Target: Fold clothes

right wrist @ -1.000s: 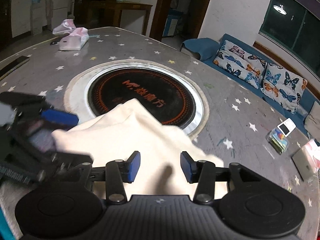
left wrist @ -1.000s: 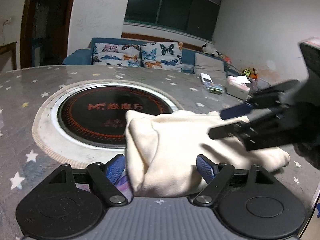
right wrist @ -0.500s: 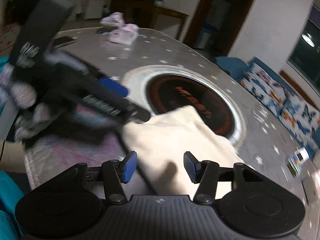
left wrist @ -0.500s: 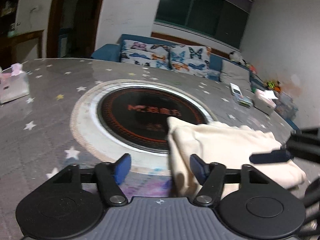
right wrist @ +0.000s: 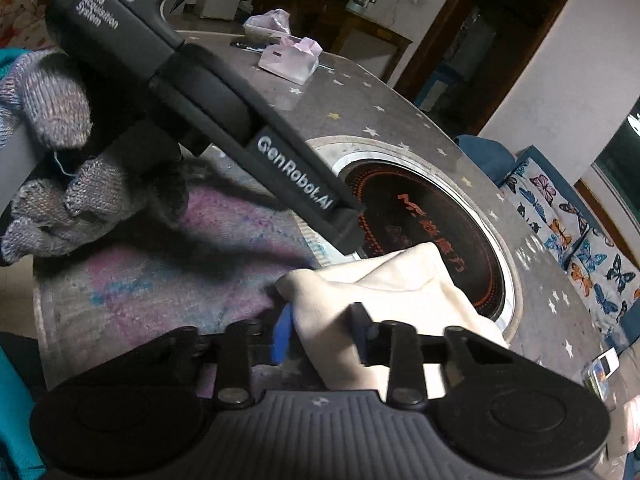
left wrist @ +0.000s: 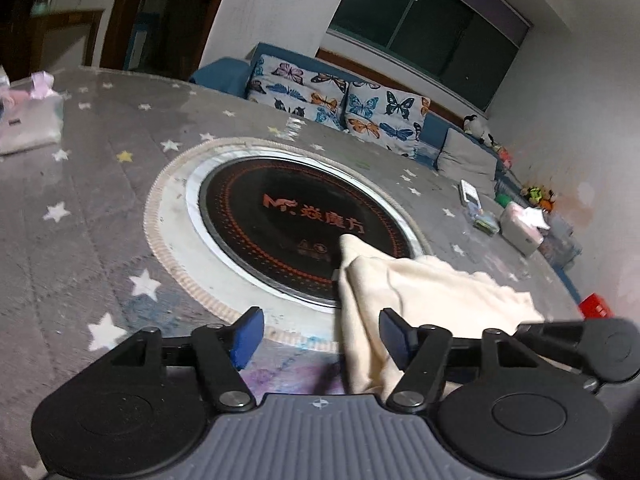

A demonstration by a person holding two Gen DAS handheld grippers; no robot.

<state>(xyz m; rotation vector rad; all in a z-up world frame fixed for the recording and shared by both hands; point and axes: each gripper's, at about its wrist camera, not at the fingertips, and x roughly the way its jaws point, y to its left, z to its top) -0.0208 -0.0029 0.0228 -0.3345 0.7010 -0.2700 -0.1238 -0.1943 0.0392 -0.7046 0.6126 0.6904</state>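
Garment [left wrist: 432,292] corner toward cooktop [left wrist: 296,224] (crumpled)

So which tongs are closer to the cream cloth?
Right. The right tongs straddle a fold of the cream cloth; the left tongs gape beside its edge, mostly over table.

The left gripper [left wrist: 320,334] hangs over the star-patterned table [left wrist: 100,208] with its blue-padded jaws spread apart, nothing between them but the left edge of the cream garment [left wrist: 432,292]. That garment lies bunched at about four o'clock of the round black hob [left wrist: 288,216], one corner overlapping its rim. At three o'clock, part of the right gripper [left wrist: 576,344] shows, fingertips hidden.
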